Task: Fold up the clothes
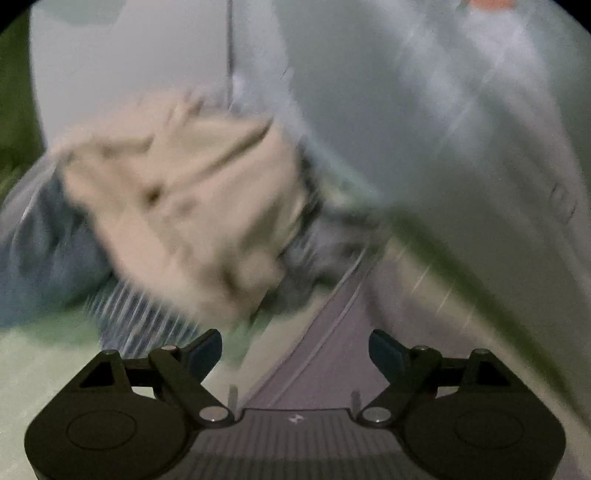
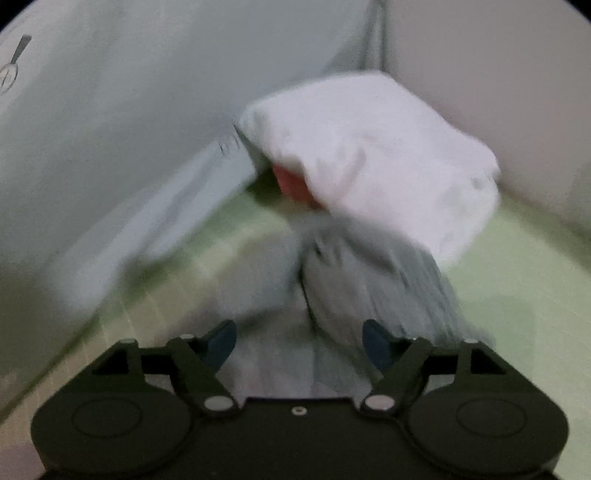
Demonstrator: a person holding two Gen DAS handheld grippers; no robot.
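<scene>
Left wrist view, heavily motion-blurred. The left gripper (image 1: 295,350) is standing with its jaws spread wide, nothing between the blue pads (image 1: 386,352). Under the gap a grey-lilac garment (image 1: 321,362) with a seam line is lying flat on the pale green tabletop (image 1: 48,362). Ahead and to the left a pile of clothes is sitting: a beige crumpled piece (image 1: 184,206) on top, a blue-grey piece (image 1: 44,258) beneath it on the left, a striped fabric (image 1: 147,317) peeking out at its near edge (stripes only just readable through the blur). A big pale grey cloth (image 1: 461,147) is filling the right and upper part of the frame; an orange patch (image 1: 487,3) is showing at the very top edge.

Right wrist view, also blurred. The right gripper (image 2: 299,339) is likewise holding its jaws spread apart, pinching nothing; a light grey garment (image 2: 280,354) is lying between and beyond the pads, not pressed by them. Further ahead a white bundled cloth (image 2: 369,158) is sitting on top of a grey striped piece (image 2: 388,280), with something orange-red (image 2: 291,184) tucked under its left edge. Pale walls (image 2: 110,110) are meeting in a corner behind the green tabletop (image 2: 517,266).
</scene>
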